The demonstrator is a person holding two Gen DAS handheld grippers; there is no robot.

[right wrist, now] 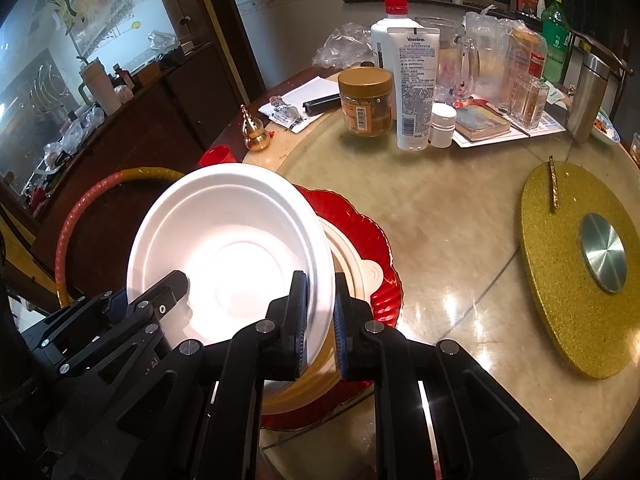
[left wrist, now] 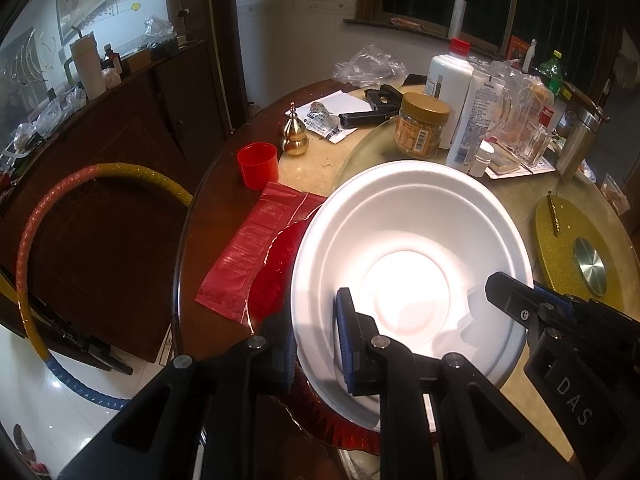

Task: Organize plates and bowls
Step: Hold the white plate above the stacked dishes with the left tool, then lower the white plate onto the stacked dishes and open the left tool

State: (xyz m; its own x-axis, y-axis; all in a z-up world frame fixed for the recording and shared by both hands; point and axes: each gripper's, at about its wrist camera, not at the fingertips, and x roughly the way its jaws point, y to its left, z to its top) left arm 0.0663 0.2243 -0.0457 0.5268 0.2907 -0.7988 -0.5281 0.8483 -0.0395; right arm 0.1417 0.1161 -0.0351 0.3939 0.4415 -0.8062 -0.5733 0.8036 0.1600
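Two close downward views, shared white bowl [left wrist: 408,264]

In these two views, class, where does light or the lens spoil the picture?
Left wrist view: the white bowl has its centre blown out, and the finger shadows fall inside it. Right wrist view: the same glare, streaky reflections on the glass tabletop, and bent, dark edges.

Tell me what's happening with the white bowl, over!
Left gripper and right gripper both shut on white bowl rim, opposite sides. Bowl tilted above red plate, another white dish under it. Nothing blocking.
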